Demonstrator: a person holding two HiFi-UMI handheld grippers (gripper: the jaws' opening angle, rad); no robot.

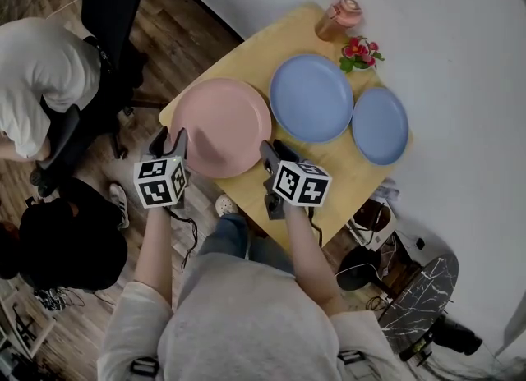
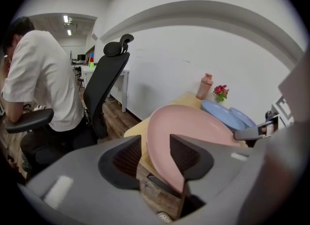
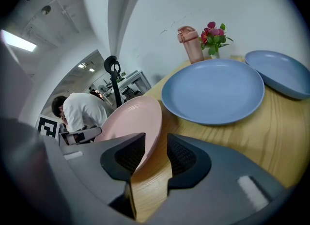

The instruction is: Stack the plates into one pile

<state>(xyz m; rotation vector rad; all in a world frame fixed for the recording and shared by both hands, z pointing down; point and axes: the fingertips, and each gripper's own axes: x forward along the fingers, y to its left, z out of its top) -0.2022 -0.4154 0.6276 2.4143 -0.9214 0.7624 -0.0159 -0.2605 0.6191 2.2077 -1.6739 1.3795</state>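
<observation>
Pink plate [image 1: 220, 121], near tabletop [image 1: 246, 59] edge: left gripper [image 1: 168, 140], right gripper [image 1: 275, 151] released, straddling its rim; we are risking tipping it floorward by uneven clenching.

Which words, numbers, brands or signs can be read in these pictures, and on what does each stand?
None: no word, number or brand is legible in any view.
Marker cube on the left hand-held gripper: black-and-white square patterns, no letters.
Marker cube on the right hand-held gripper: the same.
Pink bottle: no label visible.

Matt pink plate [image 1: 220, 125], smooth pale wooden table [image 1: 246, 59], dark wood-plank floor [image 1: 177, 39]
</observation>
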